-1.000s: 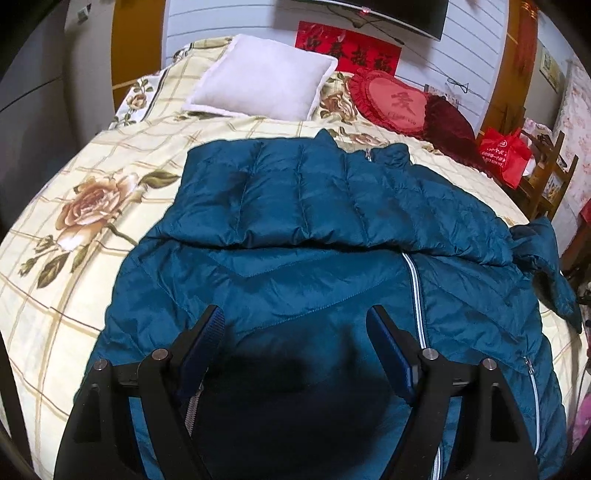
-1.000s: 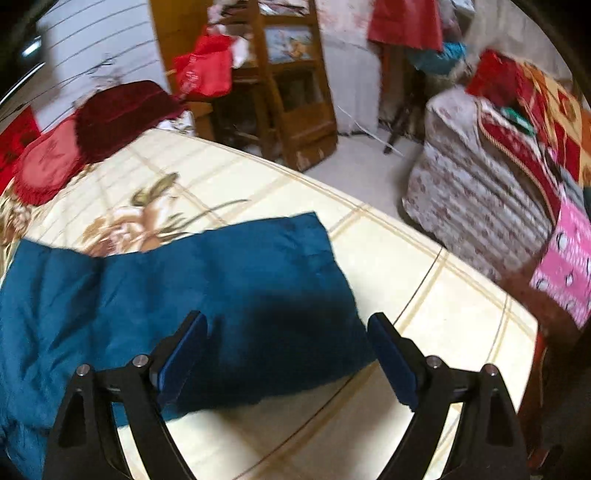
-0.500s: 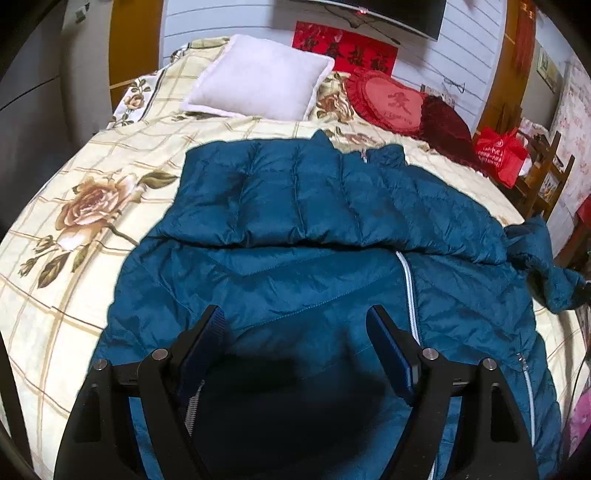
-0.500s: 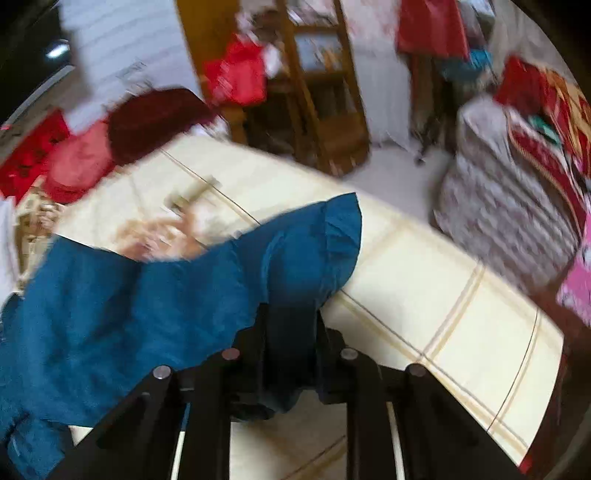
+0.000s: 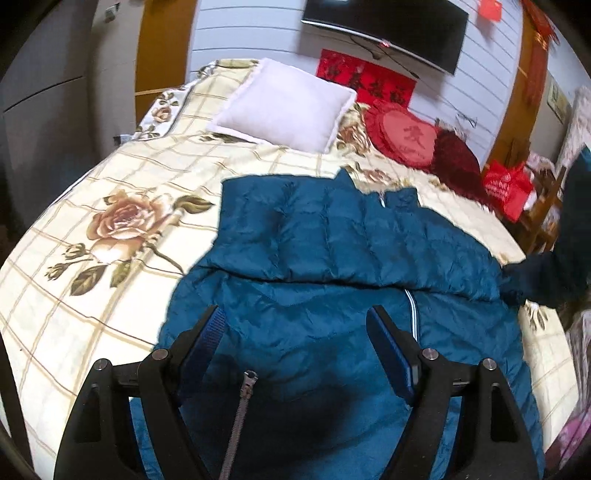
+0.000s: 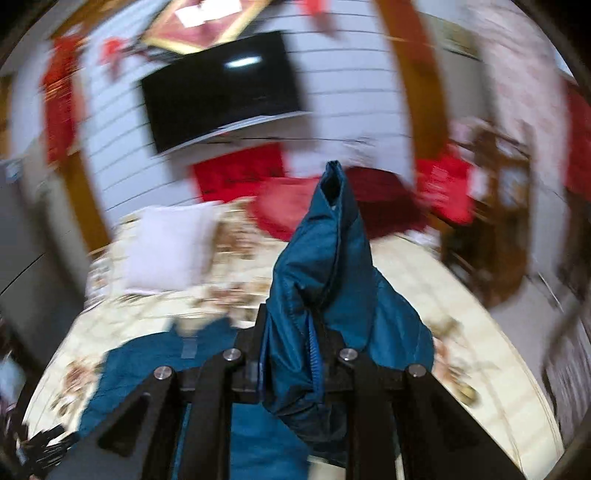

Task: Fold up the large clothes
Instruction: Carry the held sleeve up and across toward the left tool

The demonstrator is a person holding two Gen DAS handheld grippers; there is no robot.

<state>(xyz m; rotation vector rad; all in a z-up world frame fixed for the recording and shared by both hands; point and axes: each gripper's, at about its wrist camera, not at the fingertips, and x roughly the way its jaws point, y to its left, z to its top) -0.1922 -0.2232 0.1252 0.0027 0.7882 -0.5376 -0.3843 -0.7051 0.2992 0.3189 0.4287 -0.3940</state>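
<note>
A teal quilted down jacket [image 5: 332,280] lies spread on the bed, one sleeve folded across its chest. My left gripper [image 5: 295,347] is open and empty, hovering above the jacket's lower front near the zipper. My right gripper [image 6: 291,354] is shut on the jacket's other sleeve [image 6: 328,266] and holds it lifted, the cuff standing up in front of the camera. In the left wrist view that lifted sleeve [image 5: 554,258] rises at the right edge of the bed.
The bed has a cream floral quilt [image 5: 110,229], a white pillow [image 5: 284,107] and red cushions [image 5: 406,136] at the head. A TV [image 5: 384,26] hangs on the wall. A red bag [image 5: 508,186] and wooden shelf stand at the right.
My right gripper closed on the sleeve and lifted it, swinging from facing the room to facing the bed's head. My left gripper rose and drew back slightly, staying open.
</note>
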